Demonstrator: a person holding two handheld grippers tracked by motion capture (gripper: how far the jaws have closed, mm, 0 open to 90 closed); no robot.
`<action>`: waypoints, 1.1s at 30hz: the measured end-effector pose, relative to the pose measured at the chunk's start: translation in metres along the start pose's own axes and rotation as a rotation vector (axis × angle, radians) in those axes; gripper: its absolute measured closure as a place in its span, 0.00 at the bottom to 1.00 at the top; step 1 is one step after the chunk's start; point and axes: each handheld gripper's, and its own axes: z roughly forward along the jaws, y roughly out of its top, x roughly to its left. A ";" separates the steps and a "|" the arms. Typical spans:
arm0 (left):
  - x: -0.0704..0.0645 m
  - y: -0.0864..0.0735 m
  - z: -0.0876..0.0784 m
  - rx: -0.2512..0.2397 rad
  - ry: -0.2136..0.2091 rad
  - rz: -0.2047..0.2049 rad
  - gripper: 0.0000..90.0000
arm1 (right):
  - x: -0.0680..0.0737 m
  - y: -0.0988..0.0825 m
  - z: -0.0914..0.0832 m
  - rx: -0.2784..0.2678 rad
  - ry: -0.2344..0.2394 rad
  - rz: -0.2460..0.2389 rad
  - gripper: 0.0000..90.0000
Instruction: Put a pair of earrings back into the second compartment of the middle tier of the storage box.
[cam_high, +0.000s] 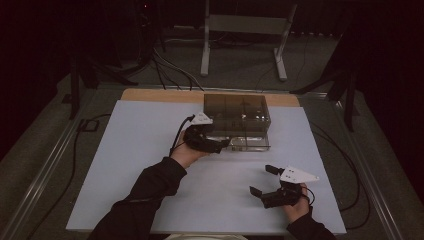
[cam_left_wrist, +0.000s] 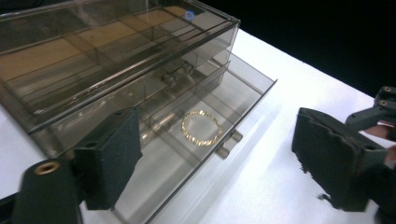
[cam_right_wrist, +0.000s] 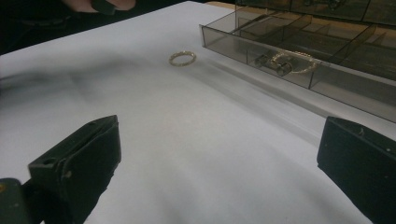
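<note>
A see-through smoky plastic drawer box (cam_high: 235, 107) sits at the far side of the white tabletop (cam_high: 150, 150). Its bottom drawer (cam_left_wrist: 224, 100) is pulled out toward the person. The drawer has little walls inside that split it into small parts.

In the left gripper view, a gold chain bracelet (cam_left_wrist: 201, 127) lies flat in a round loop on the floor of the pulled-out drawer, close to the drawer's front wall and its small knob (cam_left_wrist: 229, 144). In the right gripper view the same bracelet (cam_right_wrist: 299, 60) shows through the clear front wall, just behind the knob.

A small gold ring (cam_right_wrist: 182, 58) lies by itself on the white tabletop, in front of the drawer, near its corner. It is not touching the drawer.

The left gripper (cam_high: 220, 145) is held just at the left front of the box, right beside the open drawer. Its two black jaws are spread wide apart and hold nothing. The person's left hand (cam_high: 187, 152) wraps around it.

The right gripper (cam_high: 263, 181) is nearer the person, on the right side of the tabletop, well apart from the box. Its jaws are wide apart too, with nothing between them. It points across the white tabletop toward the ring and the drawer.
</note>
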 end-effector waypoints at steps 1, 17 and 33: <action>0.003 -0.001 -0.003 -0.003 0.001 -0.003 0.18 | 0.000 0.000 0.000 0.000 -0.001 0.000 0.00; 0.038 -0.024 -0.040 -0.028 0.068 -0.044 0.18 | 0.000 0.000 0.001 0.004 -0.005 -0.002 0.00; 0.052 -0.050 -0.051 -0.011 0.111 -0.073 0.19 | 0.000 0.000 0.001 -0.003 -0.005 0.010 0.00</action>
